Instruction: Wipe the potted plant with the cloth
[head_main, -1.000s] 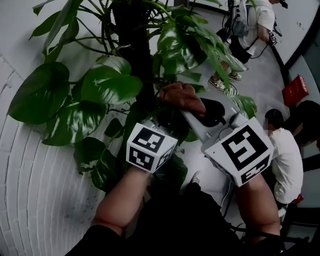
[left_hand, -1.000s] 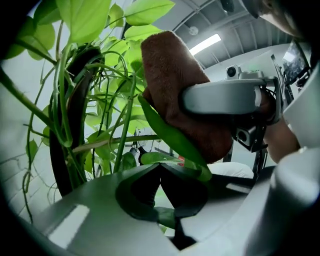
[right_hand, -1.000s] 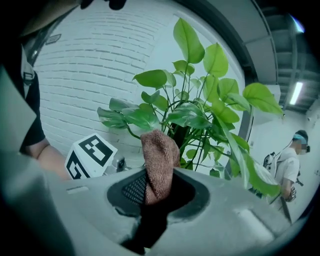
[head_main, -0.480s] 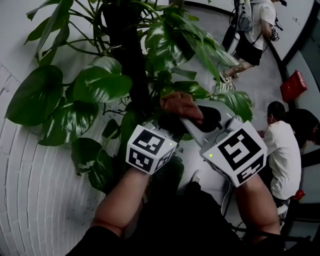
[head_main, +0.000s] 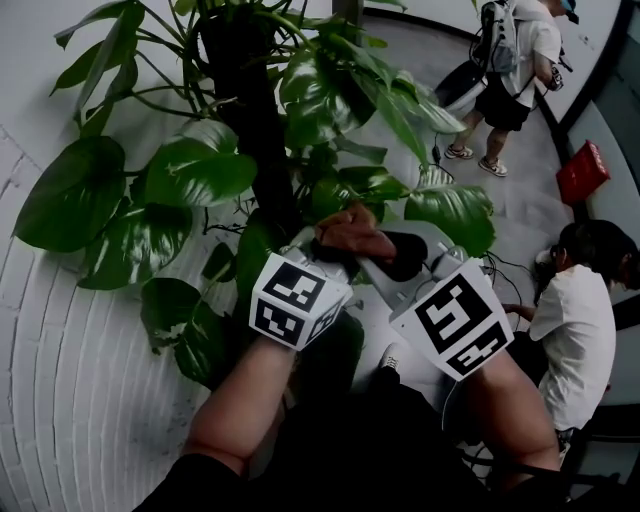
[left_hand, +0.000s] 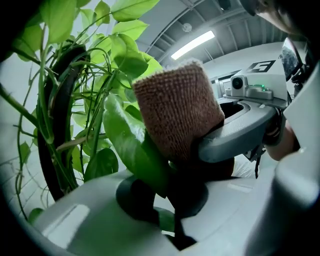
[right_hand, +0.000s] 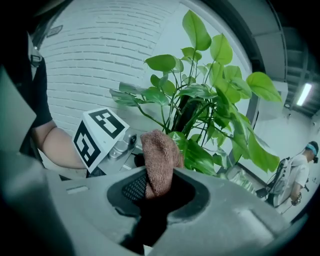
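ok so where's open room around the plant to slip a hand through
Free: the gap along the white brick wall, below the big leaf. Crowded: around the dark stem, and where the left tool and right tool meet at the cloth.

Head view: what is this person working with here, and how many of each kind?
potted plant: 1
cloth: 1
grippers: 2 (left gripper shut on a leaf of the plant, right gripper shut on the cloth)
Total: 4
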